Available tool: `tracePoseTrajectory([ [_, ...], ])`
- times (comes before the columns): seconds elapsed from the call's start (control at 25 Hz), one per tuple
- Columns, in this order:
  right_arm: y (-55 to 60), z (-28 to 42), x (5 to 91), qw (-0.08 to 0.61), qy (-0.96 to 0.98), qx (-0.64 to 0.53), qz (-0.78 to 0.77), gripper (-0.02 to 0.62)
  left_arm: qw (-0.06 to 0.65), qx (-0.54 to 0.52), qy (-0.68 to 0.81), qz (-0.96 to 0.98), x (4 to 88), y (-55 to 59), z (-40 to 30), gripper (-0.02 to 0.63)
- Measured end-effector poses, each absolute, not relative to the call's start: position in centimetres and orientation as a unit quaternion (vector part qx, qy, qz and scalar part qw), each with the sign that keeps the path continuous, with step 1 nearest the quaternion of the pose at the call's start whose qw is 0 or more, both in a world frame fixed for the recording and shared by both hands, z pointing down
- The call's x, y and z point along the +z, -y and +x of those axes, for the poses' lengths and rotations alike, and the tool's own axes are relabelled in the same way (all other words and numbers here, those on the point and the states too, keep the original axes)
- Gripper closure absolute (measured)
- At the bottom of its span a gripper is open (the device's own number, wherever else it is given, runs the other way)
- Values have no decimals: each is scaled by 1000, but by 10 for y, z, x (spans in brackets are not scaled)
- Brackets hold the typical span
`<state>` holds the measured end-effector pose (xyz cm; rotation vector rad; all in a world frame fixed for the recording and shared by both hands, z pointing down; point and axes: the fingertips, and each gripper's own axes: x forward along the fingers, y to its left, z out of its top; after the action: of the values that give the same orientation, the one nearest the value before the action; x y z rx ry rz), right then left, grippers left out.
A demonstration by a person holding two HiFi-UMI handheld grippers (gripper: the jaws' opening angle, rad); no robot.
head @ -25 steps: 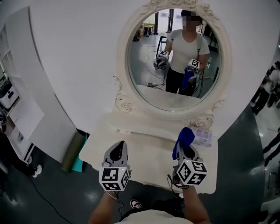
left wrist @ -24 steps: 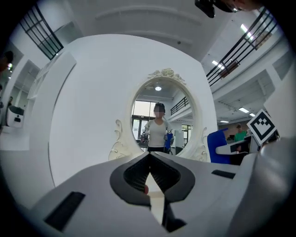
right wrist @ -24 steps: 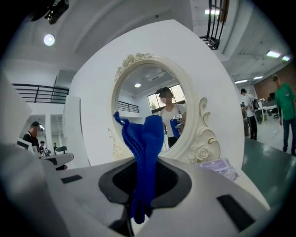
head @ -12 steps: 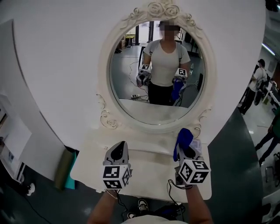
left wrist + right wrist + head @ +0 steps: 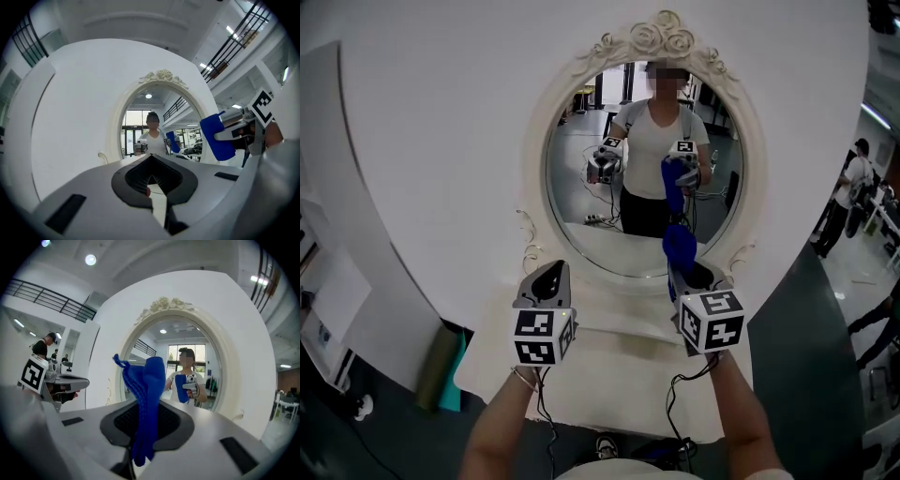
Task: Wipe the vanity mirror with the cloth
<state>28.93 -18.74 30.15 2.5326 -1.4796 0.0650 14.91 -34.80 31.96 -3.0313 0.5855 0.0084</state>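
Head view: a person stands at a cream-white vanity bench (image 5: 619,375) before an oval vanity mirror in an ornate cream frame (image 5: 581,187), a tool in each hand; the right tool (image 5: 682,270) pinches a bright blue cloth (image 5: 678,246), whose bunched upper end stands above the tips and shows against the lower part of the glass; whether cloth and glass touch cannot be told from here; the left tool (image 5: 551,274) is held level with it, well to the left, in front of the lower frame, and carries nothing; the glass reflects the person with both tools and the cloth; an olive-green roll (image 5: 439,367) leans by the bench's left end.

Left gripper view: the left tool (image 5: 151,174) has its two halves pressed together with nothing between them; beyond it rises the mirror (image 5: 140,126); at the right edge the right tool (image 5: 241,133) holds the blue cloth (image 5: 218,137) up just beside the frame's right side.

Right gripper view: the right tool (image 5: 144,430) is clamped on the blue cloth (image 5: 146,394); the fabric runs down between the dark pads (image 5: 176,420) and stands up past the tips in folds; the mirror (image 5: 192,357) fills the wall ahead; the left tool (image 5: 63,380) shows at the left edge.
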Motion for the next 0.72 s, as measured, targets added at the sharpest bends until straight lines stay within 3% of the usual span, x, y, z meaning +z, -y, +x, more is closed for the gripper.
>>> tracePoseTrajectory([
  [0.16,221,285,249,171,506,-37,844,529,56,18,-189,-980,283,364,157,601],
  [0.4,280,276,181,275,489,-111,820,529,32,48,-189,-980,220,409,175,601],
  [0.72,348,281,113,406,410,-183,796,529,93,53,-191,-976,150,445,194,601],
])
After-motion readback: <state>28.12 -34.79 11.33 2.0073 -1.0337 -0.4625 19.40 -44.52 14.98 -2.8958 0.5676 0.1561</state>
